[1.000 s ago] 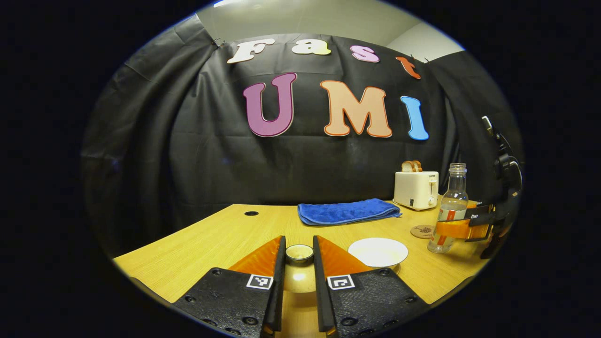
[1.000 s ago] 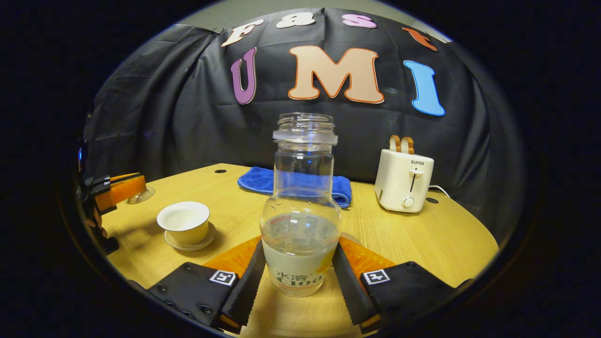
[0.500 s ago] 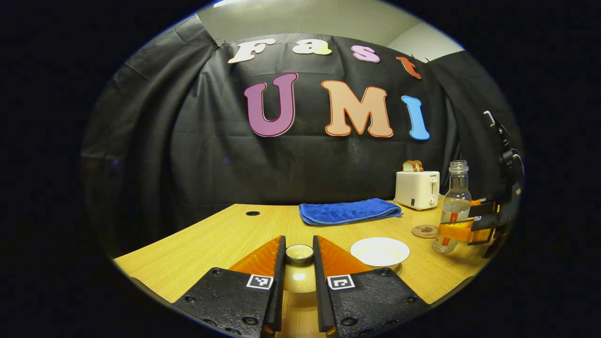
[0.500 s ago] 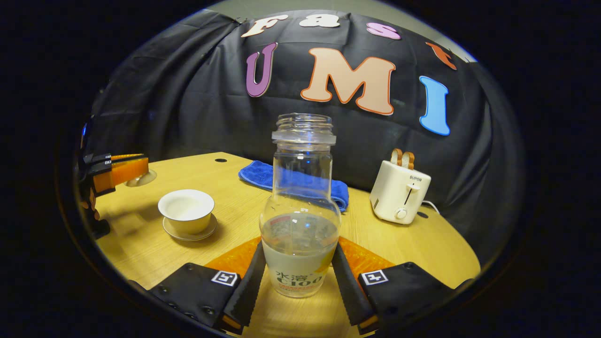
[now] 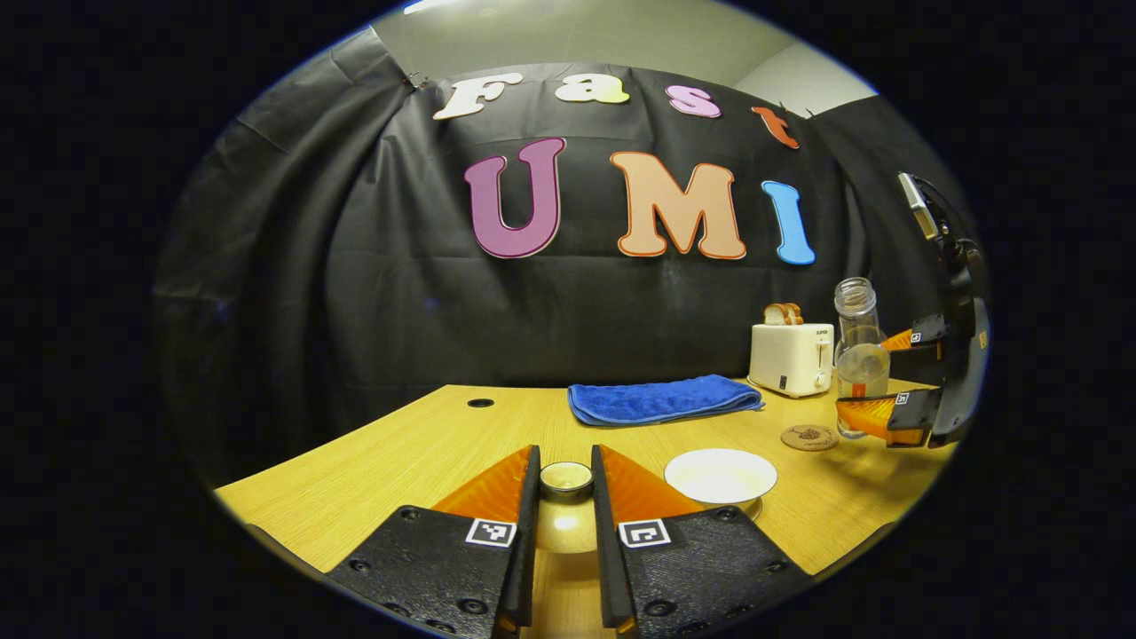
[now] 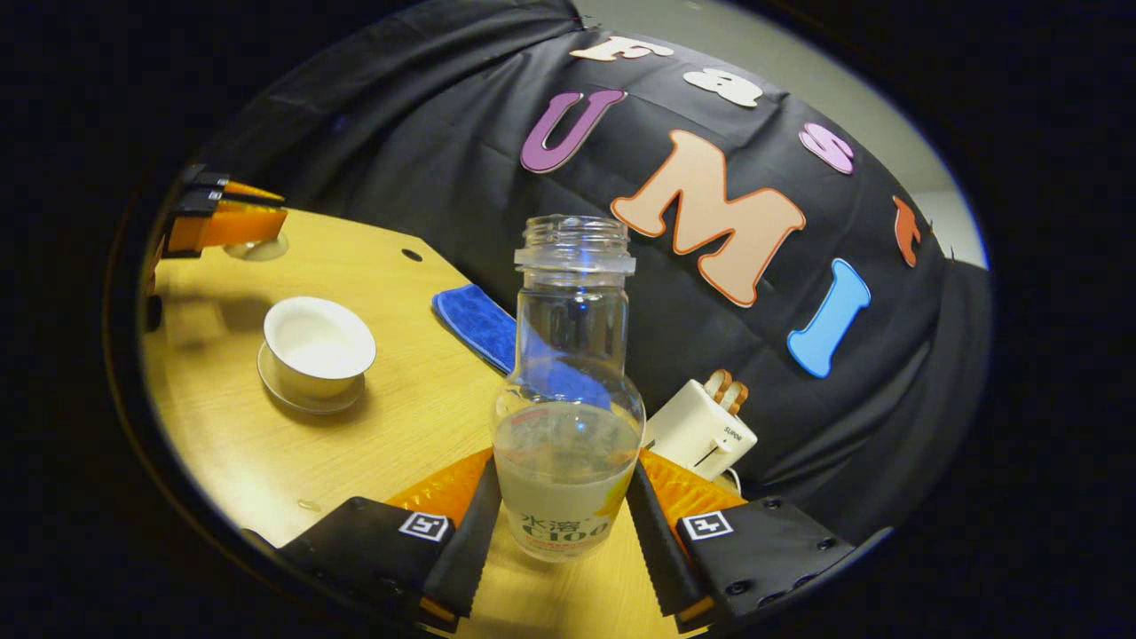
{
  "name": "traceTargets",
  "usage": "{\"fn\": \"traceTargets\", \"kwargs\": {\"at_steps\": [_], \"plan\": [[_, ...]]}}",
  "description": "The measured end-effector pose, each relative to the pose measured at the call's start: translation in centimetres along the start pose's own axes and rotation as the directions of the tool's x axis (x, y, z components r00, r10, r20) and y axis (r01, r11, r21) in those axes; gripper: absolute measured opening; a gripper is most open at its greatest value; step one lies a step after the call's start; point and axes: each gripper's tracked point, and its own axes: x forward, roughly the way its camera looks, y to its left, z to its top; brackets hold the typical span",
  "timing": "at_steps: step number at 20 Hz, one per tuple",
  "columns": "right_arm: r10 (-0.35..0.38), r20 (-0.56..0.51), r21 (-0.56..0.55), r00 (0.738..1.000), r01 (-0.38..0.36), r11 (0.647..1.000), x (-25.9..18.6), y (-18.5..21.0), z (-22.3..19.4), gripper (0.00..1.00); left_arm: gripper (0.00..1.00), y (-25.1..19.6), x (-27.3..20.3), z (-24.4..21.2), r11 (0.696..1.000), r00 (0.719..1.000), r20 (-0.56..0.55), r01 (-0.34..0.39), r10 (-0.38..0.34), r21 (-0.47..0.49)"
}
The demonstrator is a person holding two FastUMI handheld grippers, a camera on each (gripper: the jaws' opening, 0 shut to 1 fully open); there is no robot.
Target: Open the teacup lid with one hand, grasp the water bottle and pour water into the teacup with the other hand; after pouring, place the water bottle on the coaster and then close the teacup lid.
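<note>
Teacup (image 6: 319, 346): stands uncovered on its saucer (image 6: 306, 397) on the desk (image 6: 390, 426), toward the left of the right gripper view; in the left gripper view it sits just right of the left tongs.
Teacup lid (image 5: 567, 515): clamped by its knob between the fingers of the left tongs (image 5: 565, 524), held low over the desk, apart from the cup.
Water bottle (image 6: 568, 399): uncapped, partly full, gripped at its lower body by the right tongs (image 6: 565, 524), both fingers pressing its sides; in the left gripper view it hangs clear above the desk, near the coaster (image 5: 808, 437).
Step in hand: likely carrying the bottle toward the cup to pour; the right gripper view is rolled, so the tilt seems to be starting.
Risk, spill: the bottle is well apart from the cup; tipping further before the mouth is over the rim would wet the desk.
Risk, slip: smooth glass held low, so the heavy top could swing in the grip during tilting.
Risk, lid: the knob offers little hold; a loosened grip would drop the lid.
Surroundings: blue towel (image 5: 664, 399) and toaster (image 5: 791, 358) at the back, clear of the path.
</note>
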Motion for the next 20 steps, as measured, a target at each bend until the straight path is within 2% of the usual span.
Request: {"fn": "traceTargets", "kwargs": {"at_steps": [1, 3, 6, 10, 11, 18, 20], "plan": [[-0.015, -0.006, -0.045, 1.0, 0.015, 0.999, 0.1, -0.2, 0.0, 0.81, 0.27, 0.0, -0.1, 0.0, 1.0, 1.0, -0.001, 0.0, 0.0, 0.0], [-0.043, -0.001, -0.131, 0.999, 0.042, 0.99, 0.0, -0.5, 0.2, 0.81, 0.28, 0.1, -0.1, 0.0, 1.0, 1.0, -0.001, 0.0, 0.0, 0.0], [-0.083, 0.035, -0.276, 0.996, 0.089, 0.957, 1.0, -0.3, 1.4, 0.81, 0.27, 0.1, -0.2, 0.0, 1.0, 1.0, -0.001, 0.0, 0.0, 0.001], [-0.063, 0.054, -0.395, 0.997, 0.079, 0.915, 1.5, 1.2, 1.8, 0.77, 0.27, 0.1, -0.1, 0.1, 1.0, 1.0, 0.0, 0.001, -0.001, 0.0], [-0.058, 0.053, -0.426, 0.997, 0.075, 0.901, 1.6, 1.5, 1.7, 0.79, 0.27, 0.0, -0.1, 0.0, 1.0, 1.0, 0.0, 0.0, 0.0, 0.0], [-0.053, 0.117, -0.663, 0.992, 0.117, 0.74, 2.5, 2.1, 2.9, 0.81, 0.27, 0.0, -0.1, 0.0, 1.0, 1.0, 0.0, 0.003, -0.003, 0.0], [-0.038, 0.12, -0.697, 0.992, 0.111, 0.709, 2.8, 2.6, 2.9, 0.81, 0.27, 0.0, -0.1, 0.1, 1.0, 1.0, 0.0, 0.003, -0.003, 0.0]]}}
